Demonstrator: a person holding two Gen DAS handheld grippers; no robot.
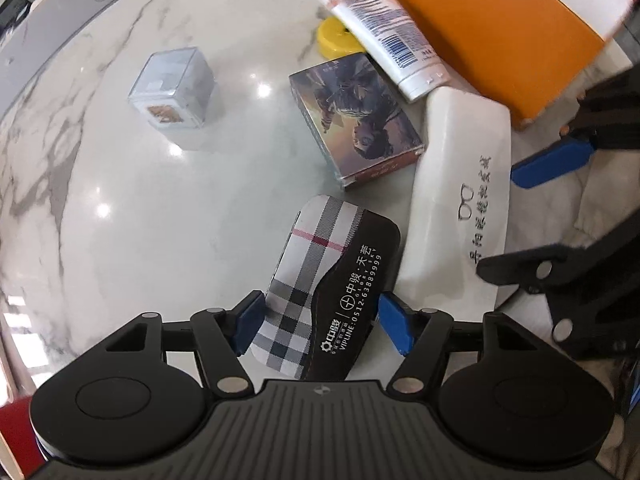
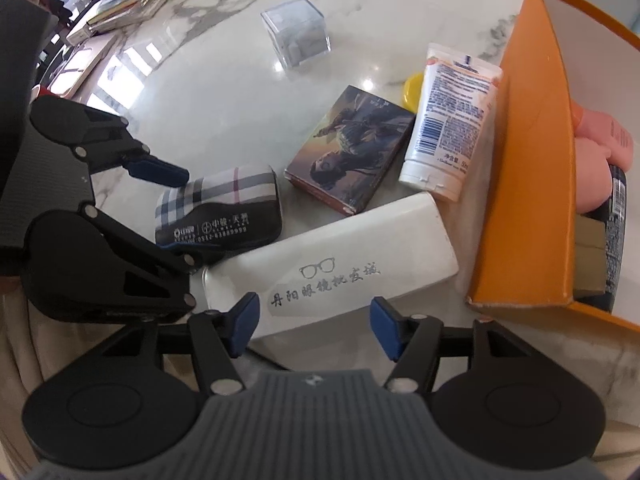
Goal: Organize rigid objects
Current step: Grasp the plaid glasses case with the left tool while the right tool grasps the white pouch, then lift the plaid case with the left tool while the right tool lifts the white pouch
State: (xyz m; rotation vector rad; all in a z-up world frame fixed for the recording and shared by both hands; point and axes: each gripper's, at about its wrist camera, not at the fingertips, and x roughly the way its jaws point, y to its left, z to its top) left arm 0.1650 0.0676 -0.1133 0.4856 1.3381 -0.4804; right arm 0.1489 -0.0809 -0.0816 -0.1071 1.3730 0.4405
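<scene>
Left wrist, claw (image 1: pixel 322 322) straddling plaid case (image 1: pixel 320 280)

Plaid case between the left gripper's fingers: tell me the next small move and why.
Probably close the left gripper on the plaid case. Its blue fingers already sit on both sides of the case with small gaps, so they are open and lined up. The orange box it likely belongs in stands nearby.

Black tongs, blue pads — both hands alike

Left tongs (image 1: pixel 320 322) and right tongs (image 2: pixel 314 326): matte black linkage arms with silver rivets, round black discs either side, ribbed grey body with a small emblem — blue rubber pads (image 2: pixel 386 330).
</scene>
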